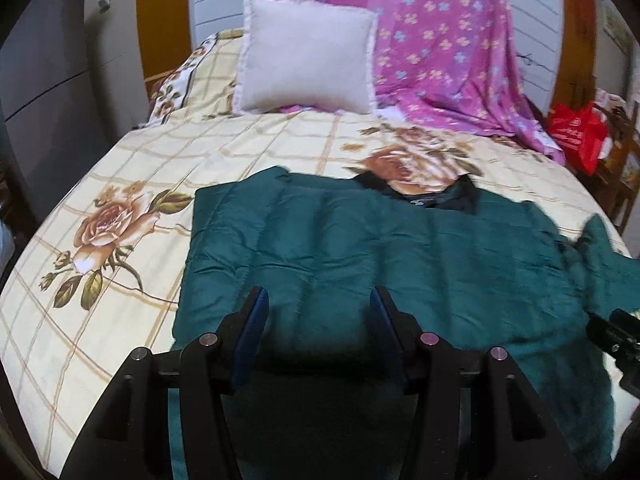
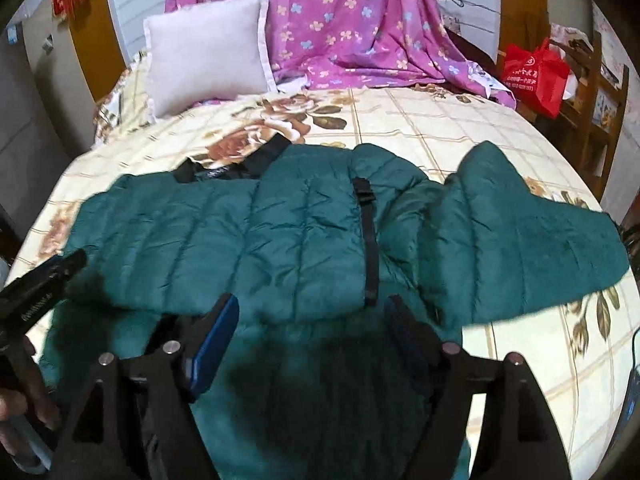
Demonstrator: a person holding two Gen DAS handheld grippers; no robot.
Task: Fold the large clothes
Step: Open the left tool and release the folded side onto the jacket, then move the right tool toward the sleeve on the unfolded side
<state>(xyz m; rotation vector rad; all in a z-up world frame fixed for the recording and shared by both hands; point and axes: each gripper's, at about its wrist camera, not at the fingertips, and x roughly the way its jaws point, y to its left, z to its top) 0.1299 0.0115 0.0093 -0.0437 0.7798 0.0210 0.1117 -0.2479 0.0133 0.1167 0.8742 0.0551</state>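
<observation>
A dark green quilted puffer jacket [image 2: 304, 240] lies spread across the near half of a bed [image 1: 80, 320] covered with a cream checked sheet printed with brown roses. Its black collar [image 1: 440, 196] points toward the far end, a black strap with a buckle [image 2: 366, 232] runs down its front, and one sleeve [image 2: 532, 240] stretches out flat to the right, reaching close to the bed's right edge.

At the far end a pale square pillow [image 1: 304, 60] stands propped upright, just left of a purple flowered sheet [image 1: 440, 40] that hangs down the wall and spills onto the mattress. A red plastic bag [image 2: 536, 72] sits on wooden furniture past the bed's far right corner; what is in it cannot be seen. Nothing lies on the jacket itself.

The left gripper [image 1: 318, 300] hovers over the jacket's near hem, fingers spread with only fabric below them, pinching nothing. The right gripper [image 2: 312, 312] hovers over the near edge by the strap's lower end, fingers spread wide and empty. In the right wrist view, a hand [image 2: 16, 400] at the left edge holds the left gripper's handle.
</observation>
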